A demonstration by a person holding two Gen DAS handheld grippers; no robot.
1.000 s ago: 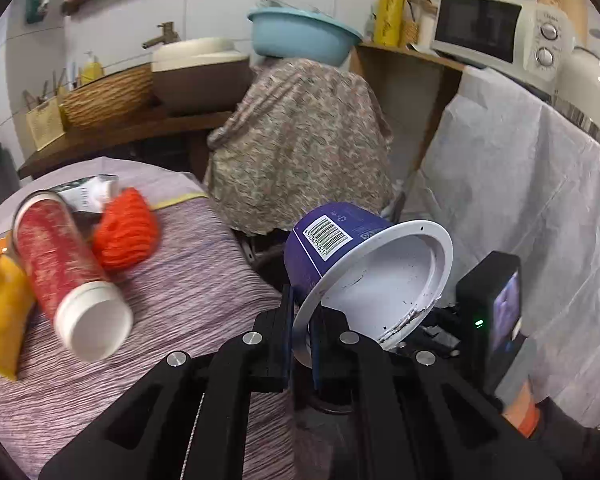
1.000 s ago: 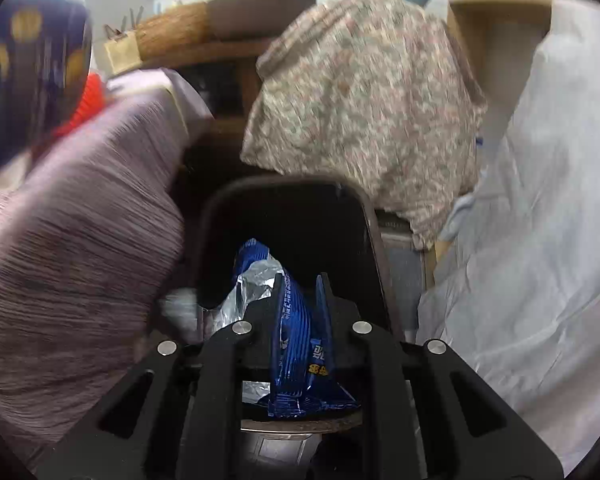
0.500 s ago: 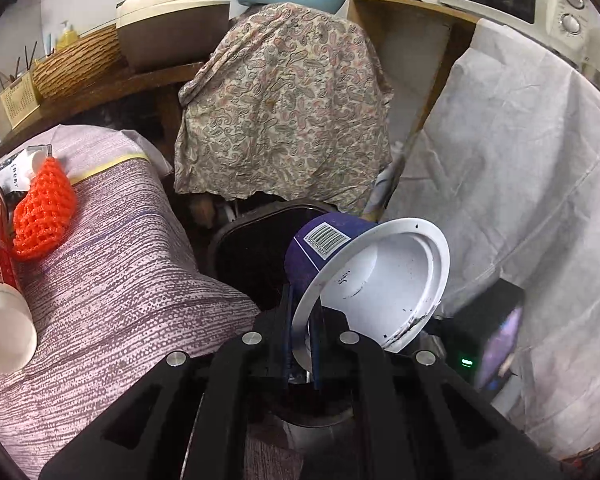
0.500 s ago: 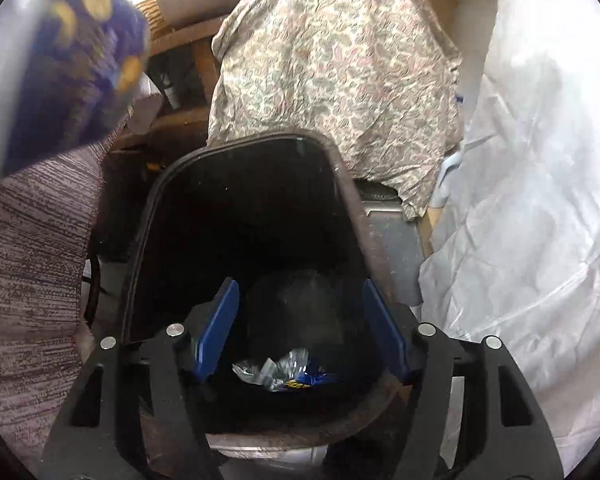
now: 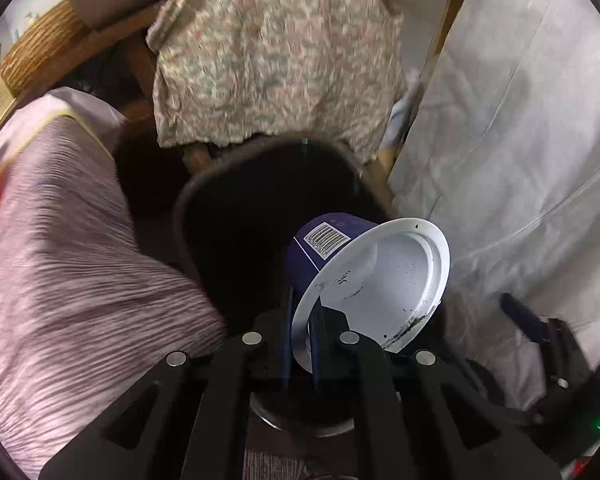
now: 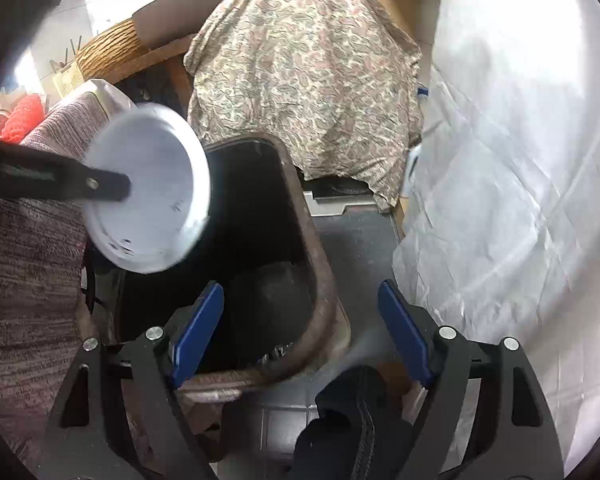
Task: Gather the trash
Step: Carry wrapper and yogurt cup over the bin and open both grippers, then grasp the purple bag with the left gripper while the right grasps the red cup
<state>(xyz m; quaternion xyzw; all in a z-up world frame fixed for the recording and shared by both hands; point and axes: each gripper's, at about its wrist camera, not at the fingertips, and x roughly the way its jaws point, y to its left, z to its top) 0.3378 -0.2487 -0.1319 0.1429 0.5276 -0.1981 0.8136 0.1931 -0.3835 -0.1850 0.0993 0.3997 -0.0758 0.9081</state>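
Observation:
My left gripper (image 5: 300, 320) is shut on the rim of a purple paper cup (image 5: 364, 276) with a white inside and a barcode, held over the dark trash bin (image 5: 204, 200). In the right wrist view the cup (image 6: 148, 188) hangs above the bin (image 6: 324, 280) at its left side, with the left gripper's finger across it. My right gripper (image 6: 300, 320) is open and empty above the bin's near right corner. A bit of foil wrapper (image 6: 274, 354) lies at the bin's bottom.
A table under purple striped cloth (image 5: 60, 260) stands left of the bin, with an orange net item (image 6: 22, 118) on it. A paisley cloth-covered object (image 6: 300, 76) is behind the bin. White sheeting (image 6: 500, 180) hangs on the right.
My right gripper opened, dropped the blue wrapper into the bin, then pulled back to the right. My left gripper carried the cup from the table down over the bin.

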